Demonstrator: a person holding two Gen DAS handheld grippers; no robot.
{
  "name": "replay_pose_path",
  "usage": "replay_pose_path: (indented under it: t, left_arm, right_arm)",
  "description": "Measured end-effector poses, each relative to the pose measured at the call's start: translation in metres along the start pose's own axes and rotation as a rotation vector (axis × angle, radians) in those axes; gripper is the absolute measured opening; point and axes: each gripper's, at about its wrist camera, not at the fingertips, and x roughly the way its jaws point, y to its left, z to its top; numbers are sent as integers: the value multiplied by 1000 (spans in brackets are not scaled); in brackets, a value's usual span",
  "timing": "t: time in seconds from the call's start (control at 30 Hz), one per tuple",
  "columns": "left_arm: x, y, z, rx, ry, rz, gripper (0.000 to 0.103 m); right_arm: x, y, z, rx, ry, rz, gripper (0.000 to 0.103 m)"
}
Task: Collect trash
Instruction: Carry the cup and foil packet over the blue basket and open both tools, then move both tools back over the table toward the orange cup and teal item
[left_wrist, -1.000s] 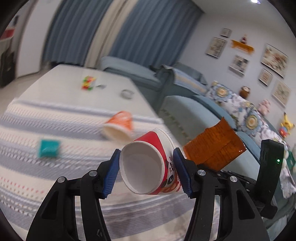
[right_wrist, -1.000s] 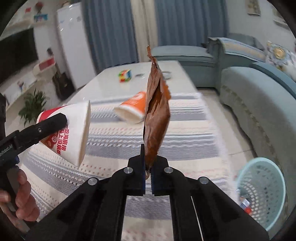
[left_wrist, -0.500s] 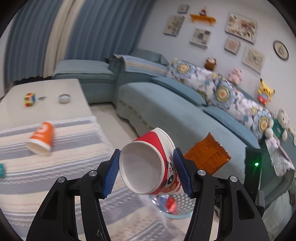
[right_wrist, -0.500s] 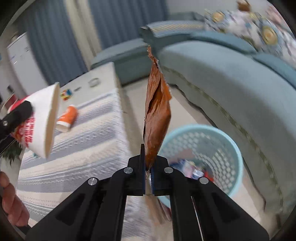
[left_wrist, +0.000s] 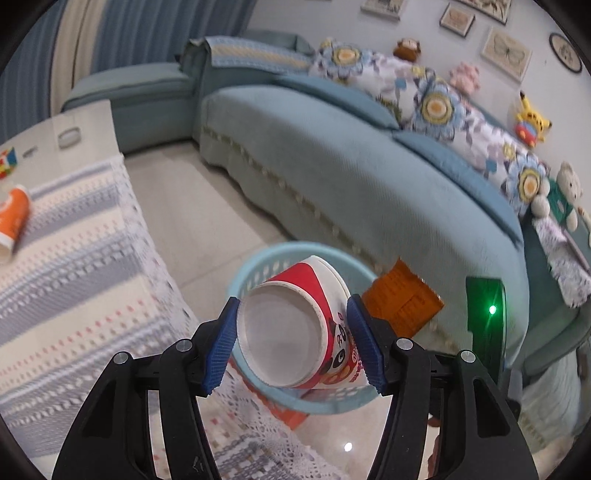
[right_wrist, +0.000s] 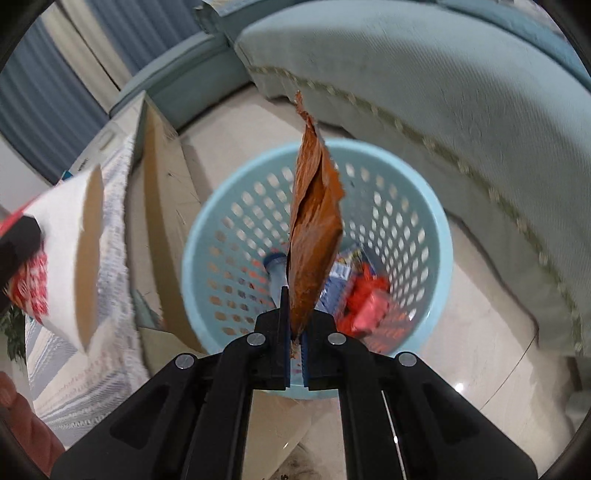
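Observation:
My left gripper (left_wrist: 291, 343) is shut on a red and white paper cup (left_wrist: 295, 332), its open mouth toward the camera, held above the light blue waste basket (left_wrist: 255, 262) on the floor. My right gripper (right_wrist: 295, 354) is shut on the bottom edge of a brown snack wrapper (right_wrist: 314, 236), held upright directly over the same basket (right_wrist: 436, 236), which holds a bottle and red and blue wrappers. The wrapper also shows in the left wrist view (left_wrist: 402, 299), and the cup shows at the left of the right wrist view (right_wrist: 62, 258).
A table with a striped lace cloth (left_wrist: 74, 258) stands left of the basket, with an orange cup (left_wrist: 13, 218) lying on it. A blue-green sofa (left_wrist: 369, 177) with cushions and toys runs behind and to the right. The floor is pale tile.
Both grippers have swung from over the table to the right and tilted down. They now hang over the basket, still holding the cup and the wrapper.

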Motion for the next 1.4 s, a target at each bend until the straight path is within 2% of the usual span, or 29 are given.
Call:
replay_pose_path:
  t: [0.13, 0.17, 0.23, 0.3, 0.33, 0.5, 0.63, 0.83, 0.97, 1.07, 1.17, 1.2, 1.3, 1.4]
  left_arm:
    - [16, 1, -7, -2, 39, 3, 59]
    - [18, 2, -8, -5, 42, -2, 62]
    - [16, 4, -8, -3, 37, -5, 65]
    - [10, 4, -7, 1, 27, -5, 67]
    - [7, 6, -6, 0, 20, -8, 67]
    - [-9, 9, -2, -12, -8, -26, 67]
    - [-26, 10, 1, -21, -40, -42, 67]
    - [-73, 18, 13, -41, -131, -61, 67]
    - [-120, 40, 18, -53, -213, -40, 67]
    - [-157, 72, 18, -84, -274, 25, 71]
    - [-193, 117, 11, -130, -332, 128, 75]
    - [-208, 140, 5, -153, -355, 188, 76]
    - [-236, 191, -9, -214, -386, 320, 78]
    - [-257, 250, -27, -314, -392, 406, 77]
  right_arm:
    - [11, -4, -6, 17, 33, -2, 8]
    - [12, -4, -7, 19, 37, 1, 12]
    - [12, -7, -8, 25, 30, -7, 25]
    - [5, -7, -7, 39, 5, -10, 54]
    - [1, -8, -7, 49, -15, -7, 56]
    - [-14, -1, -6, 33, -56, 0, 56]
    - [-27, 19, -7, -23, -89, -5, 56]
    - [-53, 72, -6, -150, -168, 8, 56]
    - [-75, 123, -5, -243, -244, 66, 56]
    - [-86, 162, -4, -304, -289, 99, 57]
    - [-92, 205, -4, -364, -334, 142, 62]
    - [-92, 221, -3, -382, -349, 159, 64]
    - [-85, 264, -2, -435, -366, 198, 65]
    - [-66, 307, 1, -476, -352, 234, 65]
